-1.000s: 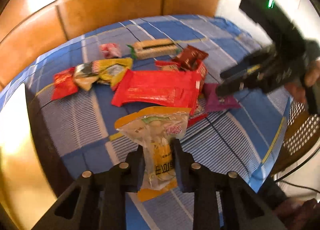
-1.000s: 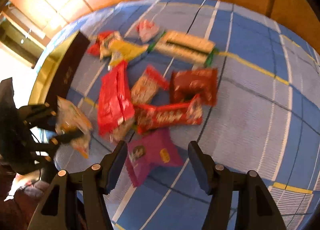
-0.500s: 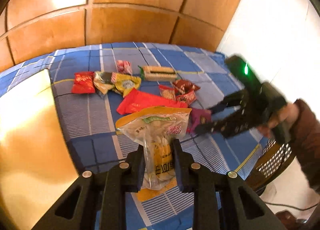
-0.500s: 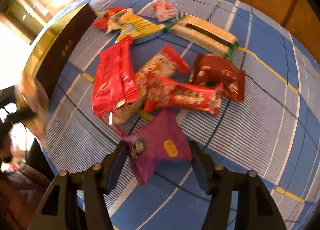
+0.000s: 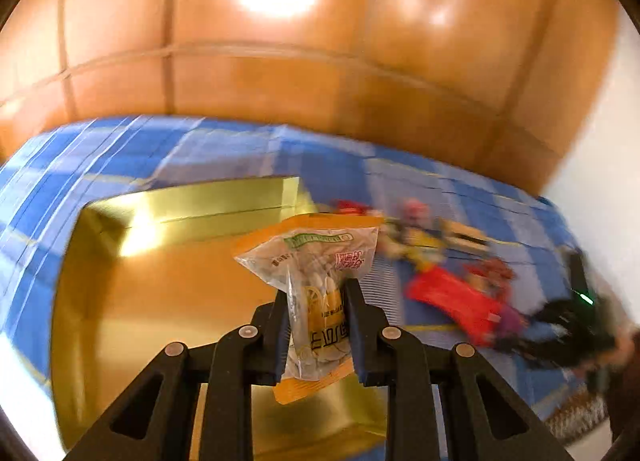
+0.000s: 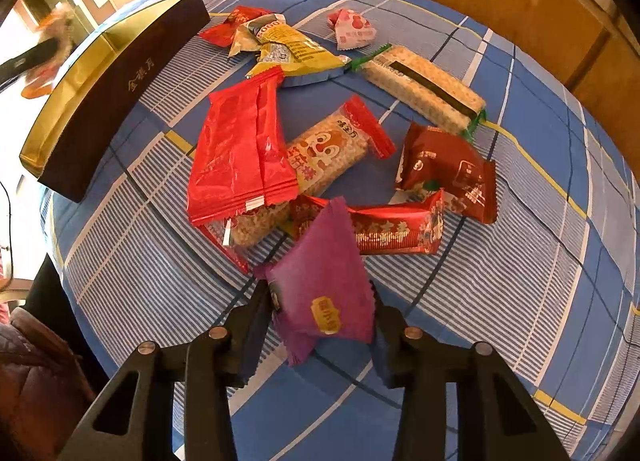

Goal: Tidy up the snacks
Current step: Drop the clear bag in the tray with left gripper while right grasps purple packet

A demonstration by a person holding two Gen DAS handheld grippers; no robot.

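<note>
- Left tongs (image 5: 316,303) were clamped on a clear, orange-edged snack pouch (image 5: 316,281), held in the air over the open gold-lined box (image 5: 160,301).
- The box sat on the blue checked cloth (image 6: 500,301) at the left of the snack pile; its outer wall was dark brown with gold lettering (image 6: 120,97). Its inside looked bare in the left wrist view.
- Right tongs (image 6: 320,325) were closing around a purple packet (image 6: 324,289); the packet sat between the fingers, its near end raised off the cloth. I couldn't tell whether the pads were pressing on it.
- The purple packet's far corner overlapped a long red bar wrapper (image 6: 392,229).
- Beyond it lay a big red bag (image 6: 240,153) on top of a rice-cracker pack with red ends (image 6: 328,153).
- A dark red packet (image 6: 452,169) lay to the right, touching the long red wrapper.
- Farther back: a long cracker sleeve with green ends (image 6: 424,89), a yellow bag (image 6: 288,49), a small red packet (image 6: 236,21) and a pink-white candy wrapper (image 6: 352,29).
- The left wrist view was motion-blurred; the right tongs (image 5: 560,325) showed there as a dark shape at the right edge of the pile.
</note>
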